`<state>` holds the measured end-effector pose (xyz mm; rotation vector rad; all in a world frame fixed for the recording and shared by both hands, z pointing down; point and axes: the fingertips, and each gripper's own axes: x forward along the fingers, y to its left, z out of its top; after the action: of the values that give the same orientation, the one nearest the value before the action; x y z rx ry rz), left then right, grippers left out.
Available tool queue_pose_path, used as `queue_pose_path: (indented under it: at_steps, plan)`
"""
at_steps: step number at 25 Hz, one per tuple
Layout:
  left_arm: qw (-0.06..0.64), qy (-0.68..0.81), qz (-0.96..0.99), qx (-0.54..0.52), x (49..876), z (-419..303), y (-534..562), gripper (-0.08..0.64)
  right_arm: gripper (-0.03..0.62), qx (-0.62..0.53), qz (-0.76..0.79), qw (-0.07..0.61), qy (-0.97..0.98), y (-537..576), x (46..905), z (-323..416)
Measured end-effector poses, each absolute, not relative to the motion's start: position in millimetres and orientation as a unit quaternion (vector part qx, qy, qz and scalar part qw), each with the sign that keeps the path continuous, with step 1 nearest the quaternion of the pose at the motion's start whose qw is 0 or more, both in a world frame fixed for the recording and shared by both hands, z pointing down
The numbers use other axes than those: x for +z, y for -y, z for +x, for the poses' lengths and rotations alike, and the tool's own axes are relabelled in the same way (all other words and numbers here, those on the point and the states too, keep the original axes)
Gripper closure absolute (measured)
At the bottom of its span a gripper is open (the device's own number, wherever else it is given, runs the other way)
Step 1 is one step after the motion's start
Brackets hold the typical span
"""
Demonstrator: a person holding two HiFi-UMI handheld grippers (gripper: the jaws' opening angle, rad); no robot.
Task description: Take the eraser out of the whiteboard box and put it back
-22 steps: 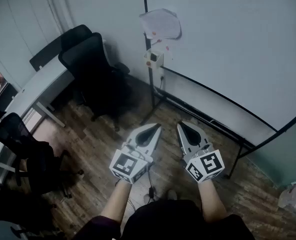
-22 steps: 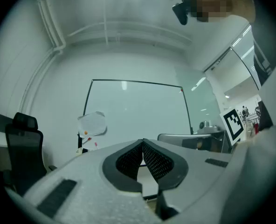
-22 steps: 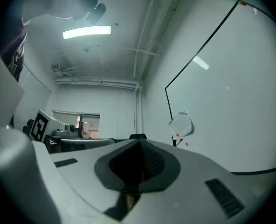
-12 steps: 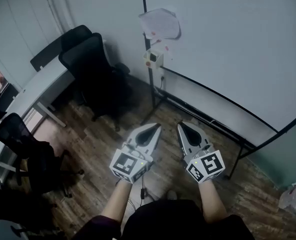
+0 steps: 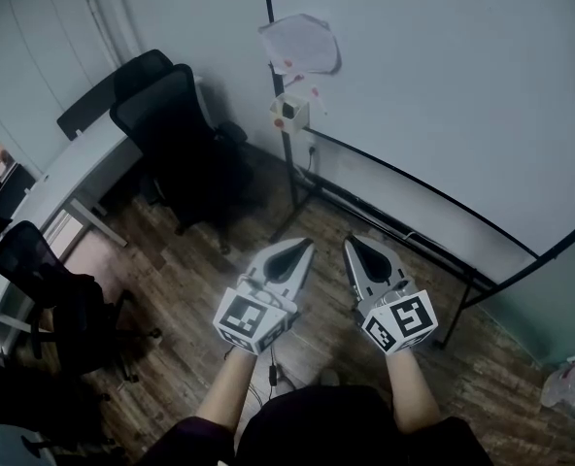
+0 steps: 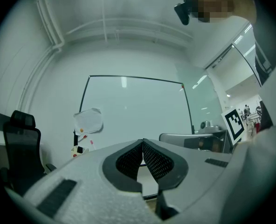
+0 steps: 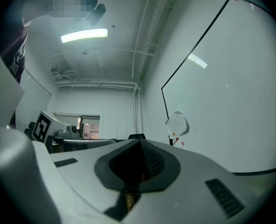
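Only the view has drifted; task not begun.
Left gripper (image 5: 300,249) and right gripper (image 5: 355,247) pressed together, empty; box (image 5: 287,112) well apart.

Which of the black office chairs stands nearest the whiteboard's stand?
The high-backed chair just left of the whiteboard stand. Another backrest shows behind it; a third chair sits at lower left by the desk.

The left gripper (image 5: 305,246) and the right gripper (image 5: 350,243) are light grey and pointy, with black bumpy pads (image 6: 156,160) inside. Each has a white cube (image 5: 253,320) with black square marks. The person wears a dark top (image 5: 317,425).
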<state>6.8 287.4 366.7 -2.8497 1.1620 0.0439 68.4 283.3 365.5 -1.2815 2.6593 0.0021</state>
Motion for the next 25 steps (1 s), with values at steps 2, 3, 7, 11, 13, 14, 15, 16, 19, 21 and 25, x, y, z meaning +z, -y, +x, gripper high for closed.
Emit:
queue_pose_path:
  at_steps: [2,3,7,11,13,14,15,16,19,21,25]
  plan:
    - [0.029,-0.381,-0.924,0.014,368,14,-283,0.554,0.589,-0.001,-0.433,0.092,-0.897,-280,367,78]
    - [0.028,-0.384,-0.923,0.013,368,17,-281,0.554,0.589,-0.003,-0.433,0.091,-0.897,-278,368,82]
    - [0.025,-0.394,-0.919,0.012,369,28,-271,0.554,0.589,-0.008,-0.431,0.089,-0.898,-269,372,98]
    - [0.025,-0.394,-0.919,0.005,371,35,-265,0.554,0.589,-0.017,-0.434,0.092,-0.896,-261,375,108]
    - [0.021,-0.396,-0.918,0.002,373,35,-261,0.554,0.589,-0.023,-0.434,0.092,-0.896,-257,377,108]
    - [0.020,-0.397,-0.917,0.001,373,35,-258,0.554,0.589,-0.025,-0.433,0.091,-0.896,-256,378,108]
    - [0.020,-0.399,-0.917,0.000,374,34,-256,0.554,0.589,-0.027,-0.433,0.091,-0.896,-253,380,107]
    - [0.020,-0.400,-0.917,-0.001,374,33,-253,0.554,0.589,-0.030,-0.433,0.091,-0.896,-250,382,106]
    - [0.018,-0.401,-0.916,-0.002,377,26,-243,0.554,0.589,-0.033,-0.430,0.090,-0.898,-239,386,99]
    - [0.013,-0.401,-0.916,-0.002,381,17,-235,0.554,0.589,-0.034,-0.429,0.089,-0.898,-231,388,91]
    - [0.003,-0.402,-0.916,0.001,389,-4,-209,0.554,0.589,-0.040,-0.433,0.085,-0.897,-208,394,72]
